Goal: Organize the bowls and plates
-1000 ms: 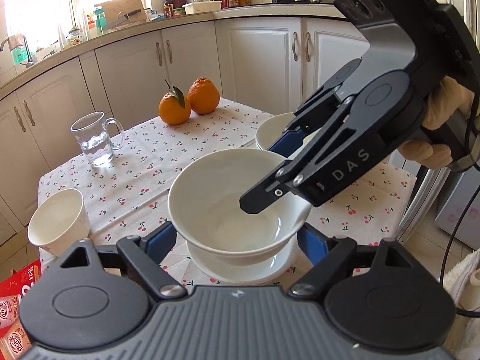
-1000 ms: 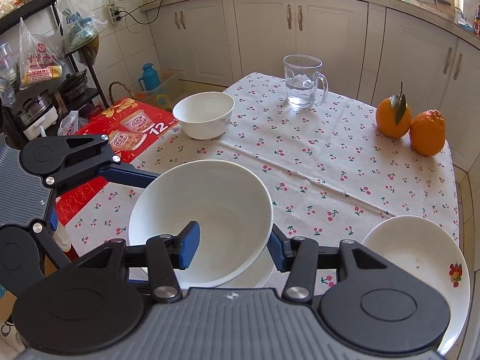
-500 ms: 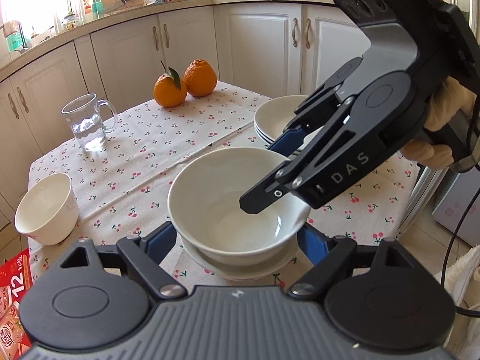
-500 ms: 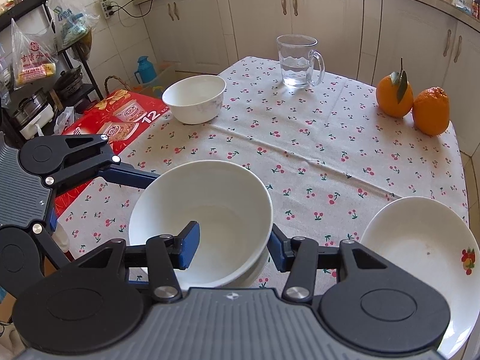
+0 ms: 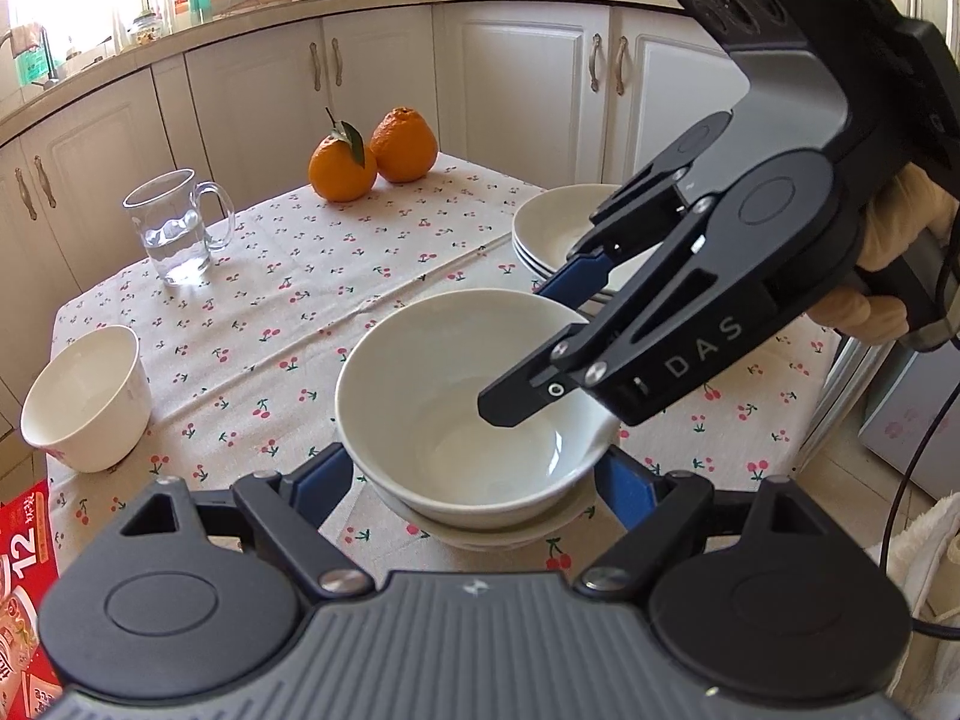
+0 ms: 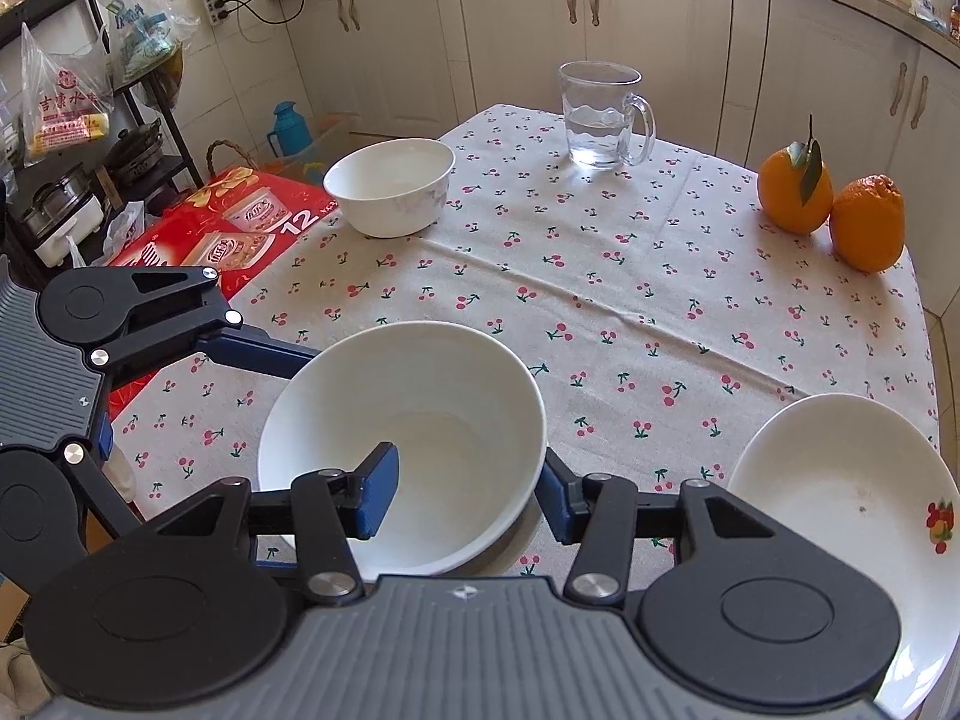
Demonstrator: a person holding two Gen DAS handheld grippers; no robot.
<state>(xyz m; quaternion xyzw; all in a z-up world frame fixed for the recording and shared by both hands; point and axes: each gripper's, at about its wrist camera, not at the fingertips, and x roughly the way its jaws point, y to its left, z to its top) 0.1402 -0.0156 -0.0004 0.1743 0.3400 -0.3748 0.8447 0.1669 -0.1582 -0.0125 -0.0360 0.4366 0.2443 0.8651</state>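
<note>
A large white bowl [image 5: 462, 402] sits on a white plate [image 5: 498, 531] near the table's front edge. My left gripper [image 5: 480, 480] is open, its blue pads on either side of the bowl and plate. My right gripper [image 6: 462, 489] straddles the bowl's rim [image 6: 402, 420], one pad inside and one outside, with a gap at both. It shows from the side in the left wrist view [image 5: 660, 330]. A smaller white bowl [image 6: 390, 186] stands at the table's left edge. A stack of white plates [image 5: 564, 234] sits at the right, also in the right wrist view [image 6: 840, 492].
A glass mug of water [image 6: 600, 114] and two oranges [image 6: 831, 210] stand at the far side of the cherry-print tablecloth [image 6: 600, 300]. A red carton [image 6: 234, 228] lies off the table's left edge. White cabinets [image 5: 510, 72] run behind.
Both grippers and the bowl on its plate have pulled back and lowered together; the oranges, mug and small bowl sit farther off in view. Jaw positions look unchanged.
</note>
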